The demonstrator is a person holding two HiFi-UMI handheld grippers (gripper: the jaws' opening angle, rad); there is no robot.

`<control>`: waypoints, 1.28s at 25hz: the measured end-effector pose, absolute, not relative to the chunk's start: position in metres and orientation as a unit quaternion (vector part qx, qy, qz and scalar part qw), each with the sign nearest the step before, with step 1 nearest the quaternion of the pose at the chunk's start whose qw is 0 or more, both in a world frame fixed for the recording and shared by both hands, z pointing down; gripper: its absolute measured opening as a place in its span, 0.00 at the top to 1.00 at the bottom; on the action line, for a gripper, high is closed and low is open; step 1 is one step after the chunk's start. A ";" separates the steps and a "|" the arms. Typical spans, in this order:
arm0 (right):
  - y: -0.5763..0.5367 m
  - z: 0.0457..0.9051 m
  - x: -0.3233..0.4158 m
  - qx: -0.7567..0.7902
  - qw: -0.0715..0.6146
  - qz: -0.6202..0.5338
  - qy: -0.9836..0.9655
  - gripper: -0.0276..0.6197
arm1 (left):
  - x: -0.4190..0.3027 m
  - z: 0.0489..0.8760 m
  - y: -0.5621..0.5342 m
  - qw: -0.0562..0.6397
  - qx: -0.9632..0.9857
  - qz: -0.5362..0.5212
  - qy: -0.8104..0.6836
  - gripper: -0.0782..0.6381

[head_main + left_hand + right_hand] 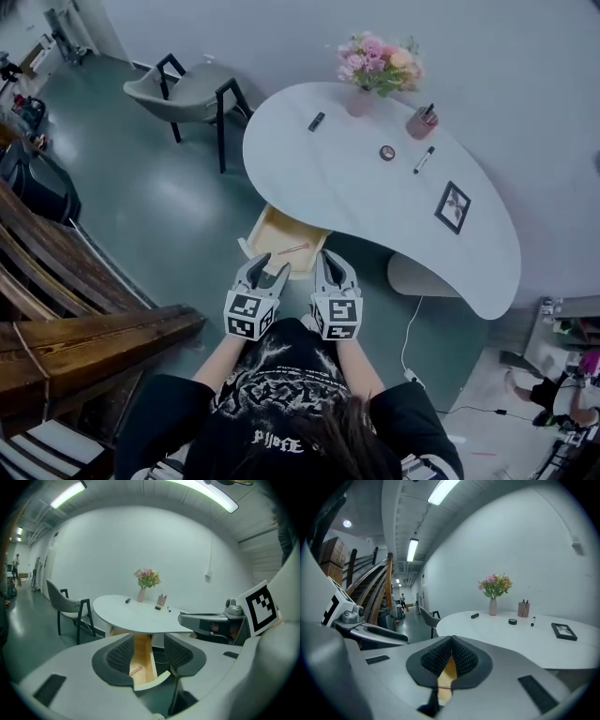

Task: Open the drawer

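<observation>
The wooden drawer [278,240] stands pulled out from under the white table [375,202], and a pink pen [292,248] lies inside it. My left gripper [269,266] hovers just in front of the drawer's front edge, open and holding nothing. In the left gripper view the drawer [142,658] and the pen [136,671] show between the open jaws of that gripper [149,640]. My right gripper [333,263] hangs beside it to the right of the drawer, with its jaws together and empty. In the right gripper view its pads [461,658] meet at the tips [451,639].
On the table stand a vase of flowers [375,70], a pen cup [422,120], a marker [424,159], a small round tin [386,152], a picture frame [453,206] and a small black item [316,121]. A chair [187,94] stands far left; wooden stairs [66,319] at my left.
</observation>
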State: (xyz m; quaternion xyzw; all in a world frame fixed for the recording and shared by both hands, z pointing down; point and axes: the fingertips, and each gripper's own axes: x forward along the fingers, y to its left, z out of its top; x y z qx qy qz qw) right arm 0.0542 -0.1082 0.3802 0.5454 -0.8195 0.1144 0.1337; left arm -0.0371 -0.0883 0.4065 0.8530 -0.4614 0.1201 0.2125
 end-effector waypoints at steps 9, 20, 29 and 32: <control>-0.115 0.352 0.055 0.568 0.119 0.082 -0.810 0.92 | -0.049 0.376 -0.097 0.174 0.866 0.099 -0.459 0.60; -0.115 0.340 0.048 0.579 0.111 0.060 -0.806 0.92 | -0.062 0.354 -0.098 0.139 0.868 0.071 -0.472 0.70; -0.117 0.338 0.040 0.575 0.107 0.061 -0.809 0.92 | -0.065 0.350 -0.098 0.146 0.875 0.056 -0.459 0.85; -0.120 0.340 0.041 0.578 0.110 0.061 -0.806 0.92 | -0.066 0.349 -0.101 0.142 0.877 0.058 -0.456 0.86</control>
